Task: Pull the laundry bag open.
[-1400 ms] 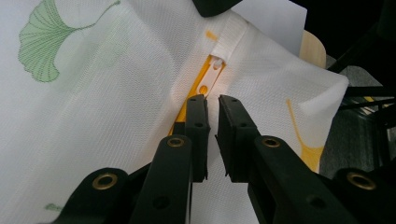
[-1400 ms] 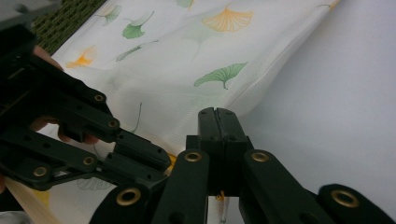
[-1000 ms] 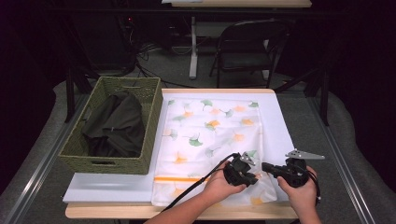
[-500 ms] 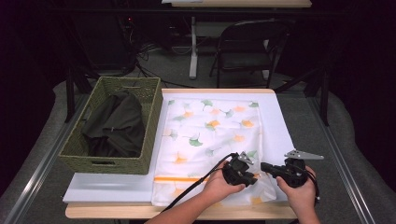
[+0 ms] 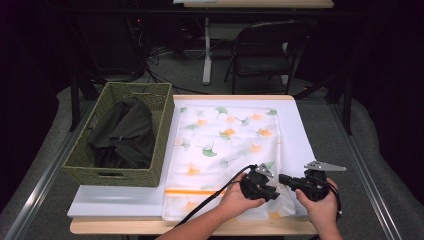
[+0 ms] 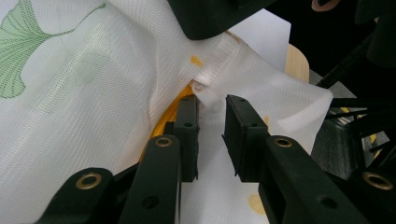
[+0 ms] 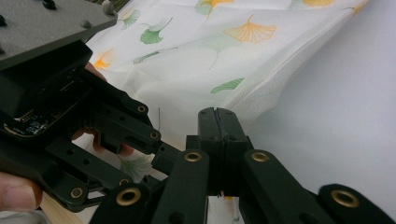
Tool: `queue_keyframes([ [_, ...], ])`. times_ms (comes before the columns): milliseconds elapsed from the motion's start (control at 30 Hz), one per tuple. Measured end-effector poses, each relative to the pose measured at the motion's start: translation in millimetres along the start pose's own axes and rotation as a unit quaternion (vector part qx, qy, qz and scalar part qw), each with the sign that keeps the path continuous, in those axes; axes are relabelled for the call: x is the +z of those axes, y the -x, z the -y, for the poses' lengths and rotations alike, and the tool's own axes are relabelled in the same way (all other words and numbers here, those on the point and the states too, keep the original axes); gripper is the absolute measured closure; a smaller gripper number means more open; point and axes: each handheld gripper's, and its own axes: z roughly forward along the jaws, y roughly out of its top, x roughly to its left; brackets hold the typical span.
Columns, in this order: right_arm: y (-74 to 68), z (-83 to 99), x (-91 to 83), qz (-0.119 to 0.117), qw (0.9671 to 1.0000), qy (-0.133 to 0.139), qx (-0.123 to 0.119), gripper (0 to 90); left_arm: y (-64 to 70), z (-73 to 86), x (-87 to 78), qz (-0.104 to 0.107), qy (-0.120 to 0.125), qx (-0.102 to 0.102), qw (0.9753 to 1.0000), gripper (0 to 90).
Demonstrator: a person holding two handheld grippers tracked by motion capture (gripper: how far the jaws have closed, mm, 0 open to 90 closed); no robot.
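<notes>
My left tongs point(image 6: 211, 135) stand narrowly apart around a fold of the leaf-print cloth point(image 6: 84, 93). My right tongs point(image 7: 215, 122) are clamped together at the cloth's edge, with a scrap of fabric showing below them.

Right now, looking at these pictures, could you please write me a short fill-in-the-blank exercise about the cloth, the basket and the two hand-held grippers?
1. The white cloth is printed with green and ____ leaves.
2. The woven basket holds a ____ garment.
3. The jaws of the left hand-held gripper stand ____ around a fold of cloth.
4. The jaws of the right hand-held gripper are ____.

Missing words: orange; dark; open; shut
</notes>
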Motion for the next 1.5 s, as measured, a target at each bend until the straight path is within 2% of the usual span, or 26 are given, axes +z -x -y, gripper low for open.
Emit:
queue_keyframes([
  [33, -0.1, 0.1, -0.2, 0.000, 1.0000, 0.000, 0.001, 90.0, -0.3, -0.6, -0.2, -0.008, -0.003, -0.002, 1.0000, 77.3],
  [67, -0.3, 0.1, -0.4, -0.001, 1.0000, 0.001, 0.002, 90.0, -1.4, -0.4, 0.6, -0.003, 0.003, -0.009, 1.0000, 79.3],
  [100, -0.3, 0.2, -0.7, -0.002, 1.0000, 0.002, 0.002, 90.0, -1.4, -0.5, 0.8, -0.009, 0.003, -0.012, 0.9999, 80.5],
  [367, 1.0, 1.2, -1.5, -0.001, 1.0000, 0.005, 0.004, 90.0, 0.6, 1.1, -0.1, -0.016, 0.011, -0.001, 0.9998, 89.1],
  [500, 2.2, 1.7, -2.4, -0.002, 1.0000, 0.004, 0.006, 90.0, 0.5, 1.9, -1.9, -0.018, 0.010, 0.005, 0.9998, 89.6],
  [567, 2.8, 2.9, -1.5, -0.001, 1.0000, 0.005, 0.007, 87.3, -0.1, 2.0, -2.3, -0.017, 0.005, 0.007, 0.9998, 89.6],
  [700, 4.9, 4.5, -2.0, 0.004, 0.9999, 0.010, 0.009, 75.6, -1.8, 2.6, -2.5, -0.020, 0.004, 0.005, 0.9998, 89.6],
  [767, 7.0, 5.4, -3.0, 0.006, 0.9998, 0.013, 0.010, 72.8, -2.4, 2.4, -2.3, -0.019, 0.003, 0.005, 0.9998, 89.7],
  [1000, 12.6, 10.0, -3.9, -0.002, 0.9996, -0.004, 0.027, 67.2, -4.0, 1.9, -1.1, -0.019, -0.001, 0.004, 0.9998, 89.6],
  [1267, 12.7, 13.6, 1.9, -0.020, 0.9991, -0.025, 0.027, 69.3, -4.0, 1.5, -3.3, -0.016, 0.003, 0.002, 0.9999, 89.6],
  [1333, 12.1, 13.8, 3.3, -0.028, 0.9987, -0.027, 0.033, 70.4, -4.0, 1.8, -4.1, -0.014, 0.006, 0.004, 0.9999, 89.6],
  [1467, 12.3, 13.8, 2.8, -0.035, 0.9985, -0.028, 0.033, 78.5, -4.1, 2.1, -5.7, -0.015, 0.008, 0.006, 0.9998, 89.4],
  [1500, 12.3, 13.4, 2.3, -0.041, 0.9982, -0.026, 0.036, 80.8, -4.6, 3.4, -7.2, -0.004, 0.019, -0.001, 0.9998, 89.3],
])
